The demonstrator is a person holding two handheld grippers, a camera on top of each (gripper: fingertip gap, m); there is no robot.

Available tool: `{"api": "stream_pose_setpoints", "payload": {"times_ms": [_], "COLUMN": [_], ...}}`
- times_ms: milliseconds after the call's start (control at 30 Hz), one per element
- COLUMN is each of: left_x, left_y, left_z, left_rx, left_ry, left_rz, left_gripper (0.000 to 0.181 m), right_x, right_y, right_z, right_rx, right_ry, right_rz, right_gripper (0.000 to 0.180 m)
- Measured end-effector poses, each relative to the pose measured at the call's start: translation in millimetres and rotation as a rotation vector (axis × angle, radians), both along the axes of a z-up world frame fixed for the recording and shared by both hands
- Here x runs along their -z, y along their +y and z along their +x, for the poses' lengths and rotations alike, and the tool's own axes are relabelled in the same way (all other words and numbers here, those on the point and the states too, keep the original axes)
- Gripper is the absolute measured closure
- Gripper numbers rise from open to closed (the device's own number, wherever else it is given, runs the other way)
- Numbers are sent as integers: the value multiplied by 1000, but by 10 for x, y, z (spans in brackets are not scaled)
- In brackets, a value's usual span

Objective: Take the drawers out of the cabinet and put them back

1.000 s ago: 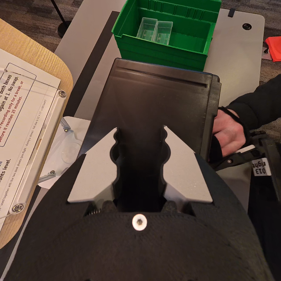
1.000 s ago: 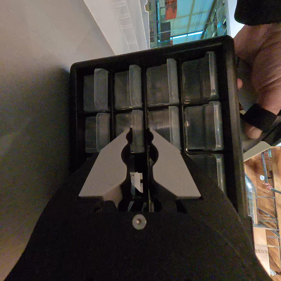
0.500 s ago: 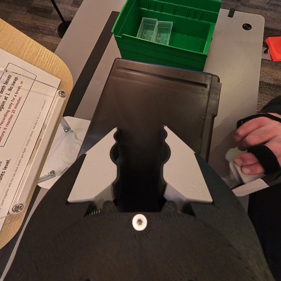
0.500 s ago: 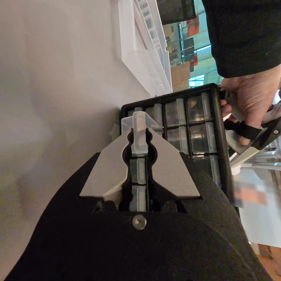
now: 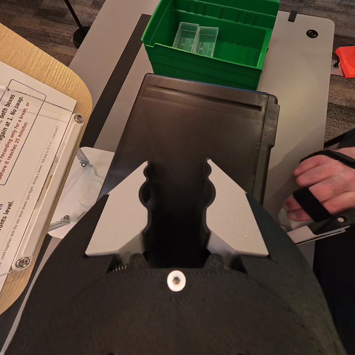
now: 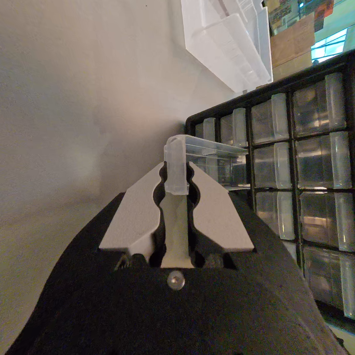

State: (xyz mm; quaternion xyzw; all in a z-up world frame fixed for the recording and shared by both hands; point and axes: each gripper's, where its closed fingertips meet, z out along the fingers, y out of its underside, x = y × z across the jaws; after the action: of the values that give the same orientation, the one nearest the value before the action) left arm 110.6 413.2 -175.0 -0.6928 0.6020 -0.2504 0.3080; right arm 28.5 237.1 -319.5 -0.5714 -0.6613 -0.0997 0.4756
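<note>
The black cabinet (image 5: pixel 192 124) stands on the grey table, and I look down on its top in the left wrist view. My left gripper (image 5: pixel 177 163) is open just above that top, with nothing between its pads. In the right wrist view the cabinet front (image 6: pixel 294 138) shows rows of clear drawers. My right gripper (image 6: pixel 176 163) is shut on the handle of one clear drawer (image 6: pixel 215 159). That drawer sticks far out of its slot, its far end at the cabinet front. The hand holding the right gripper (image 5: pixel 326 188) shows to the right of the cabinet.
A green bin (image 5: pixel 207 63) behind the cabinet holds two clear drawers (image 5: pixel 196 38). A wooden table with a printed sheet in a clear holder (image 5: pixel 28 153) is at the left. White plastic boxes (image 6: pixel 230 48) stand beyond the cabinet. An orange object (image 5: pixel 345 61) lies far right.
My right gripper, closed on the drawer handle, has drawn the clear drawer out of the cabinet and moved back from the front. My left gripper has not moved.
</note>
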Motion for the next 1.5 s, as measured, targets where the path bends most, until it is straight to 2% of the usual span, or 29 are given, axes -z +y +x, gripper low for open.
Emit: {"api": "stream_pose_setpoints", "payload": {"times_ms": [133, 367, 600, 700, 867, 967, 1067, 1233, 1333, 1433, 1500], "left_x": [0, 1, 1, 1, 2, 2, 2, 2, 2, 2, 2], "left_y": [0, 0, 0, 5, 5, 4, 3, 3, 2, 2, 2], "left_z": [0, 1, 0, -1, 0, 0, 0, 0, 0, 0, 0], "left_rx": [0, 0, 0, -3, -2, -2, 0, 0, 0, 0, 0], "left_ry": [0, 0, 0, 0, -1, -1, 0, 0, 0, 0, 0], "left_rz": [-1, -3, -3, -3, -3, -3, -2, -2, -1, 0, 1], "left_gripper": [127, 127, 127, 127, 127, 127, 127, 127, 127, 127, 127], "right_x": [-63, -488, -791, -779, -457, -350, -208, 203, 440, 537, 446], "right_y": [-106, -217, -176, -144, -437, -557, -692, -689, -764, -809, -755], "right_z": [-7, 37, -6, -23, -74, 45, 283, 873, 1202, 1469, 1600], "right_rx": [-29, -29, -118, -122, -143, -152, -201, -166, -168, -101, 9], "right_ry": [6, 153, 437, 464, 311, 238, 135, -155, -309, -358, -351], "right_rz": [-84, -320, -860, -1046, -1035, -918, -776, -501, -454, -502, -511], "right_gripper": [162, 163, 163, 163, 162, 162, 162, 162, 162, 141, 126]}}
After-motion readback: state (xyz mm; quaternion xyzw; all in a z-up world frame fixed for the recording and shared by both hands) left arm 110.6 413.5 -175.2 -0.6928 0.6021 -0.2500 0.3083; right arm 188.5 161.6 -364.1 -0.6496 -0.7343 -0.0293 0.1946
